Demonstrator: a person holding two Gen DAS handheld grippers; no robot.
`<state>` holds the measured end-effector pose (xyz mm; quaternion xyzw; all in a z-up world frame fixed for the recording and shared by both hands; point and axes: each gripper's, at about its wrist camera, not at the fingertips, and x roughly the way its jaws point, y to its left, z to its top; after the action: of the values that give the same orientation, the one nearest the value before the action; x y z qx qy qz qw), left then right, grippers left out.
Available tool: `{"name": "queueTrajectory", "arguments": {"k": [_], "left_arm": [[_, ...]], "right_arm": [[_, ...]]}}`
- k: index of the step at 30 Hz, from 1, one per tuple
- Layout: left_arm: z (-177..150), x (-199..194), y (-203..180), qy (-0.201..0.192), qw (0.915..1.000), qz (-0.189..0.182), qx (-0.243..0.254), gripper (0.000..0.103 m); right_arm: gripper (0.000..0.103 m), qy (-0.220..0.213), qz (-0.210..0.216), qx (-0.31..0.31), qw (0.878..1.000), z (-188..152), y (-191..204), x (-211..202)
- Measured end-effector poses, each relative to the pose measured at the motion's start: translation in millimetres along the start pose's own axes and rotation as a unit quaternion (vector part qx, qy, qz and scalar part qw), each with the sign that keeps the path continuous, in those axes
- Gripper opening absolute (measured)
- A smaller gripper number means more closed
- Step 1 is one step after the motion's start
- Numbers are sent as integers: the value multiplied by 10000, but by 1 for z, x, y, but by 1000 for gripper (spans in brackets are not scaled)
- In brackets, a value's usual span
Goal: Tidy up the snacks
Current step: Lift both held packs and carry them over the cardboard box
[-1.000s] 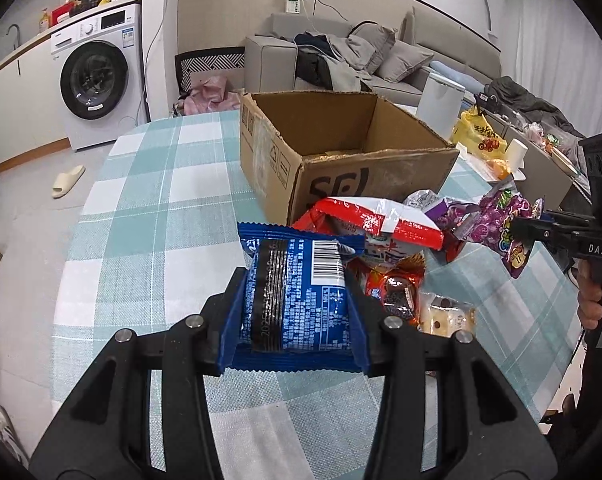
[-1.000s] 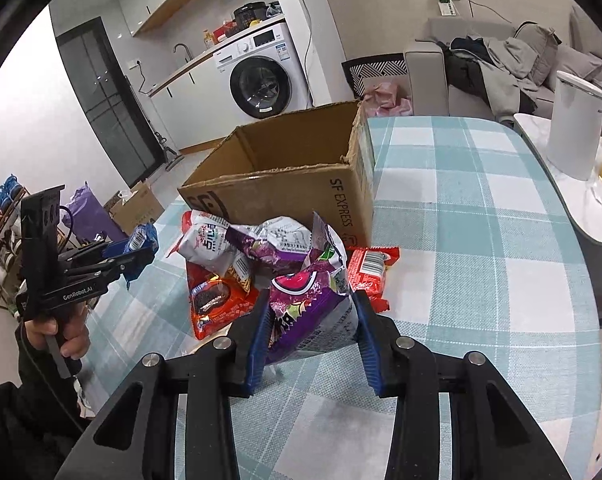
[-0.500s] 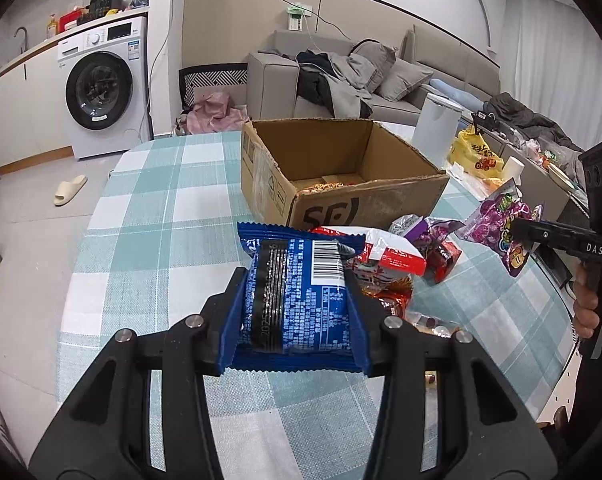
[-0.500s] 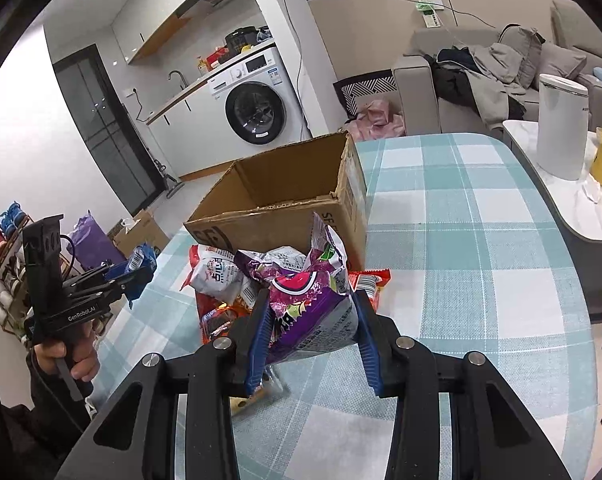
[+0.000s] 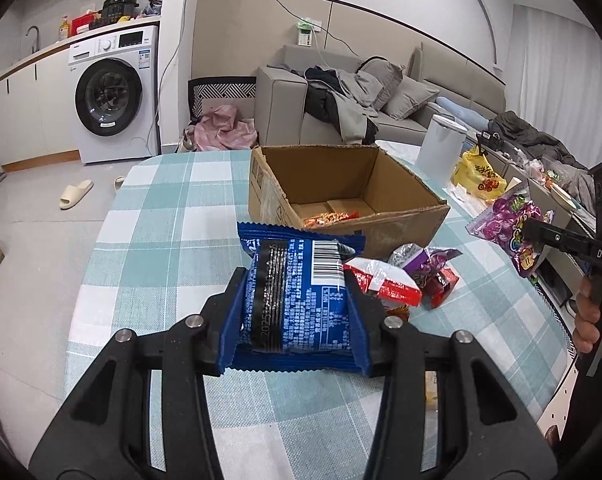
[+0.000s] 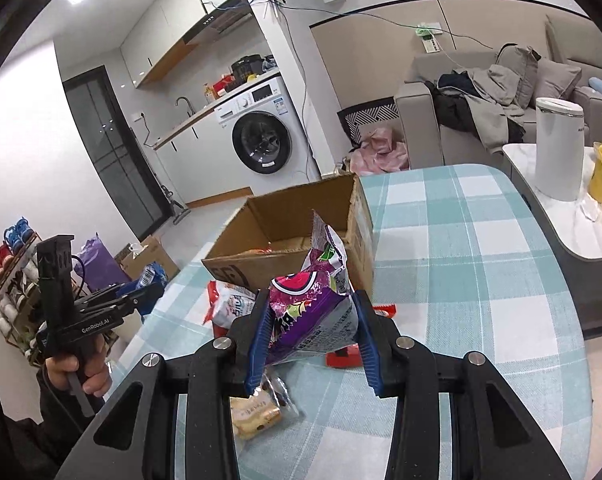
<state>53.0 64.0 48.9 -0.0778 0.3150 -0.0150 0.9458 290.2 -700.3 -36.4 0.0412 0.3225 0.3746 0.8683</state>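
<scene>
Left hand-held gripper (image 5: pixel 295 306): you grip the blue pack (image 5: pixel 297 300) between both pads, lifted off the tabletop (image 5: pixel 161 240), short of the box (image 5: pixel 341 200).
Right hand-held gripper (image 6: pixel 313 320): you clamp the purple bag (image 6: pixel 313 312), also short of the box.
Box: open, some snacks inside.
Loose snacks (image 5: pixel 413 280): on the tabletop against the box's near wall.

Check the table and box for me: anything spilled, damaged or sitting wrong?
Nothing spilled. The cardboard box has a scuffed, ragged near rim, but stands upright and open. Loose snack packs lie jumbled in front of it, still unsorted. The blue packet and the purple bag each sit squarely in a tool.
</scene>
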Motion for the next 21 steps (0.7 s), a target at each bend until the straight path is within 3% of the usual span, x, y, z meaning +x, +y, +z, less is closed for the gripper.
{"name": "queueTrajectory", "arguments": {"k": [21], "left_arm": [[46,32,-35,-117,9997,-18,207,42]], "right_arm": [[40,29,157,32,9999,32,19,34]]}}
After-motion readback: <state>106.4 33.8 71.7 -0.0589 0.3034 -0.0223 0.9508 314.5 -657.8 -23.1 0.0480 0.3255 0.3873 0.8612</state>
